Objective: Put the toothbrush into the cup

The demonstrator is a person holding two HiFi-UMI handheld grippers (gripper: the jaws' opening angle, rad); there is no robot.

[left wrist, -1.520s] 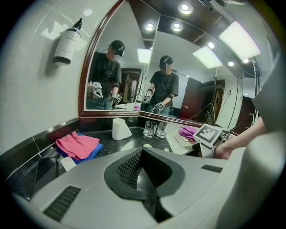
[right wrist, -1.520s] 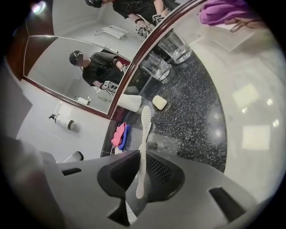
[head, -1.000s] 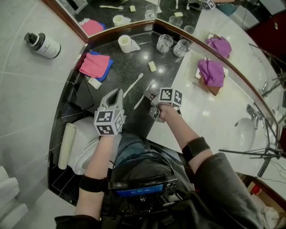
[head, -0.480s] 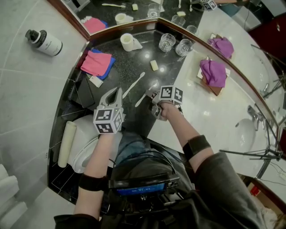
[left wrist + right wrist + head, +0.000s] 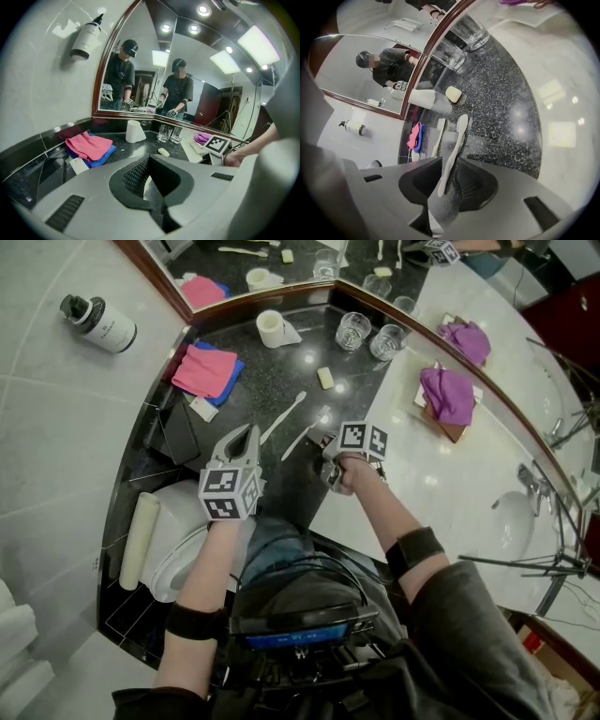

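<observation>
Right gripper (image 5: 447, 176) jaws newly parted round toothbrush (image 5: 457, 140), clear only in its view, left gripper (image 5: 151, 180) jaws closed.

A white toothbrush (image 5: 298, 442) lies flat on the dark speckled counter (image 5: 272, 371), and a second white toothbrush (image 5: 281, 418) lies just beside it, nearly parallel, both with heads toward the mirror (image 5: 281, 277). 2 clear glass cups (image 5: 352, 331) stand upright there.

You can read no writing here. The label on the wall bottle (image 5: 98, 322) is too small to make out; the left cube (image 5: 229, 495) and right cube (image 5: 362, 439) show only square patterns.
</observation>
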